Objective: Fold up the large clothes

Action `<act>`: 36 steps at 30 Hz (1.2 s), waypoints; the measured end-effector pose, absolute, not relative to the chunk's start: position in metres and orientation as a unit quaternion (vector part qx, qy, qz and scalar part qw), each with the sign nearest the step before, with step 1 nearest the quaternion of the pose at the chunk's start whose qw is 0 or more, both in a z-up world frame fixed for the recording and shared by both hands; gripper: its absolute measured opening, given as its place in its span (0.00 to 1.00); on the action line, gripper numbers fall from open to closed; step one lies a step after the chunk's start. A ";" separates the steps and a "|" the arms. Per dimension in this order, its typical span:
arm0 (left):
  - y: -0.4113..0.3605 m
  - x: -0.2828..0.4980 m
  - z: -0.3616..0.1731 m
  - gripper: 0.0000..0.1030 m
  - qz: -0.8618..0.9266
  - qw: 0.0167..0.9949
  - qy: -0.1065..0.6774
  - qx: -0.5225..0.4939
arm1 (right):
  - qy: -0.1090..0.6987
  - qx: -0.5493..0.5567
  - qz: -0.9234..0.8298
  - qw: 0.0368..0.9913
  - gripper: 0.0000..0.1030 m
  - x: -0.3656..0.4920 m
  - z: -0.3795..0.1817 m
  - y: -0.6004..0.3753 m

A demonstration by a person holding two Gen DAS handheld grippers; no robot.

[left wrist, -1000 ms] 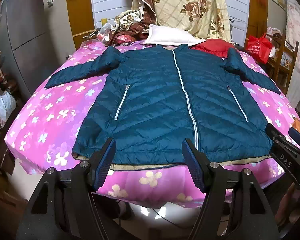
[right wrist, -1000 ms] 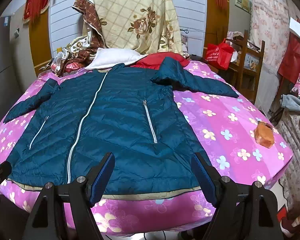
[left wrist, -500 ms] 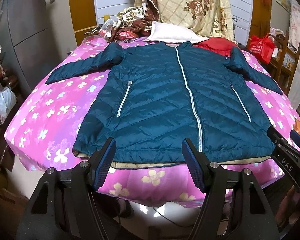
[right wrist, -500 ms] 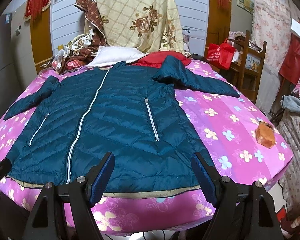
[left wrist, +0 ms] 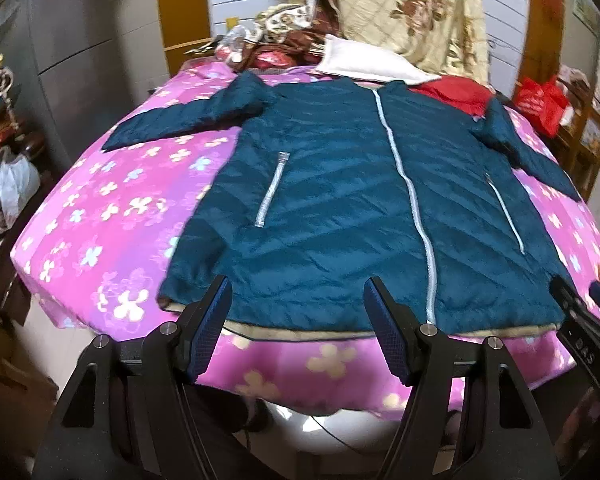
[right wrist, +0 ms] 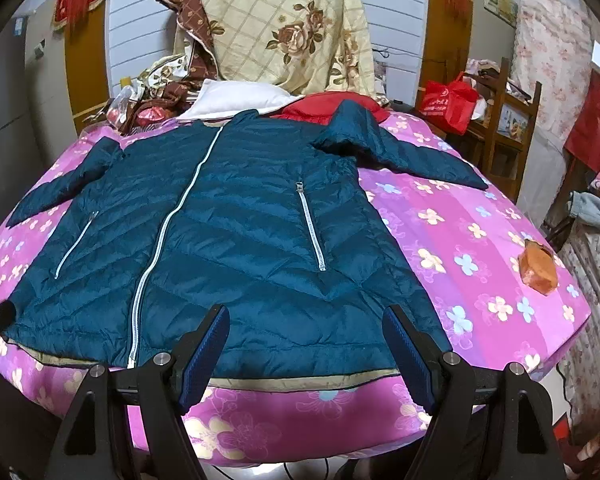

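Note:
A teal quilted down jacket (left wrist: 340,208) lies flat, front up and zipped, on a pink flowered bedspread (left wrist: 112,208), sleeves spread to both sides. It also shows in the right wrist view (right wrist: 228,240). My left gripper (left wrist: 298,308) is open and empty, hovering just short of the jacket's hem, left of the zipper. My right gripper (right wrist: 306,334) is open and empty, just short of the hem on the jacket's right half. The right gripper also shows at the right edge of the left wrist view (left wrist: 588,312).
A white pillow (right wrist: 236,98), red garment (right wrist: 324,106) and floral quilt (right wrist: 284,28) sit behind the collar. An orange object (right wrist: 538,266) lies on the bed's right side. A wooden chair with a red bag (right wrist: 450,106) stands right; a grey cabinet (left wrist: 60,52) left.
Both grippers have moved forward and slightly up toward the jacket's hem; the jacket looks larger in both views. The jacket has not moved, and both grippers stay open.

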State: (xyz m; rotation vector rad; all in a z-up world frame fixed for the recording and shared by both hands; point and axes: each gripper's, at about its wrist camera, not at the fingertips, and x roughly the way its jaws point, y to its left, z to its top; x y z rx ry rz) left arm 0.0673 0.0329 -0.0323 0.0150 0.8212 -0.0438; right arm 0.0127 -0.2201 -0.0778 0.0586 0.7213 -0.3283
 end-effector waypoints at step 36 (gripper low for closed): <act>0.156 0.211 -0.107 0.67 0.047 0.868 0.481 -0.113 | 0.427 0.218 -0.039 0.877 0.11 0.140 -0.143 -0.395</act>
